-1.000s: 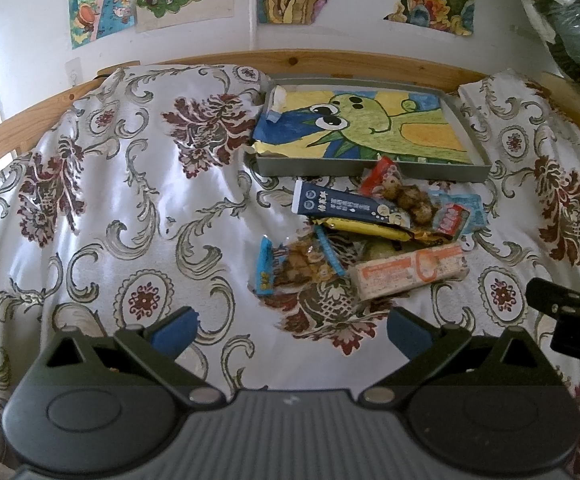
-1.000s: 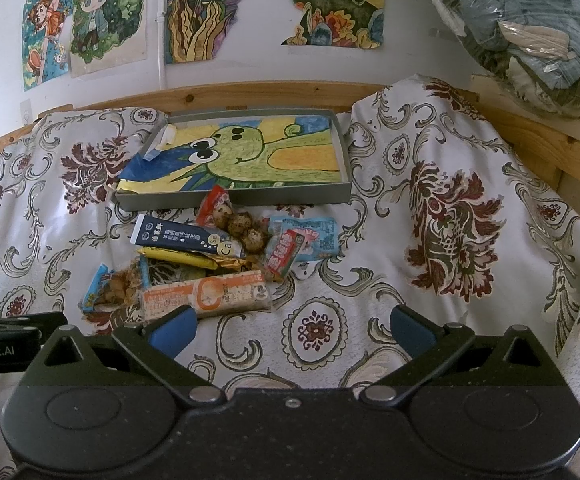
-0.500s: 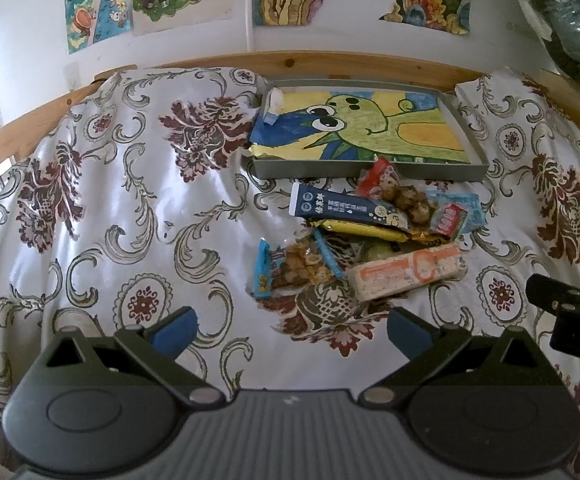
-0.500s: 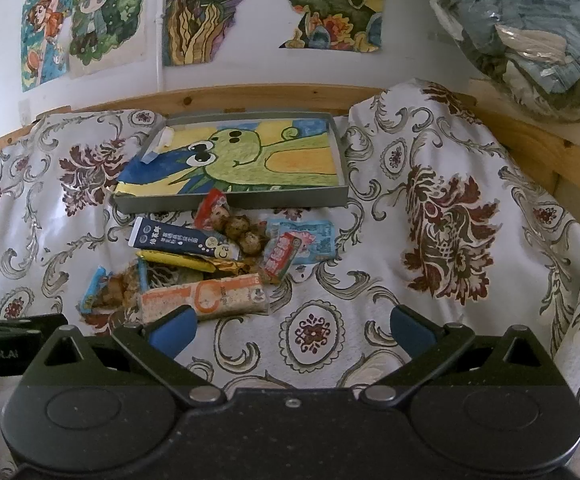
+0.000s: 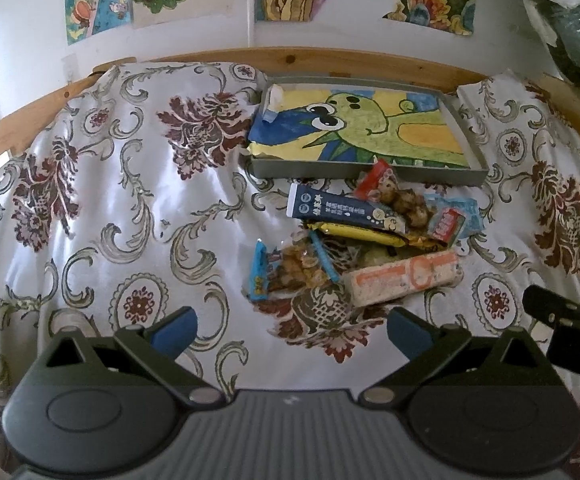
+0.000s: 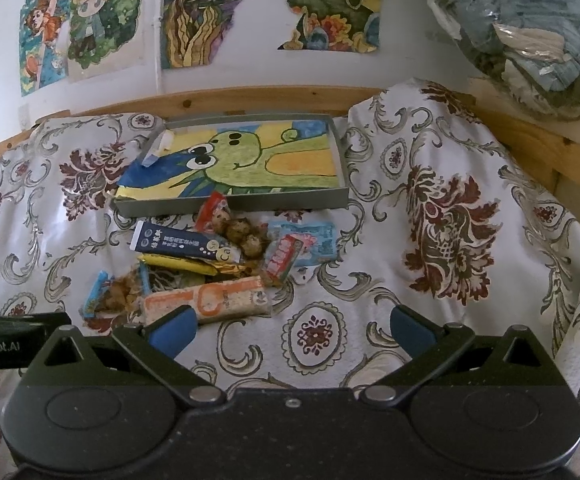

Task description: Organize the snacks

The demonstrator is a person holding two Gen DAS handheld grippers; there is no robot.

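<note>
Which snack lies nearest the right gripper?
The long orange-and-white bar, at the pile's near edge just ahead of the right gripper; the other packets lie farther back, toward the tray.

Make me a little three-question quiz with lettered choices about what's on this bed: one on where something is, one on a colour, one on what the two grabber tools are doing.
1. Where does the pile of snacks lie?
A. Inside the tray
B. On the patterned cloth just in front of the tray
C. On the wooden rail

2. What colour is the long box with white writing?
A. Dark blue
B. Pink
C. Green

3. What state are the left gripper and right gripper in?
A. Both shut on a snack
B. One open, one shut
C. Both open, holding nothing

Answers:
1 B, the packets rest on the cloth against the near wall of the grey tray.
2 A, its face is navy.
3 C, each pair of blue-tipped fingers stands wide apart with only cloth between.
</note>
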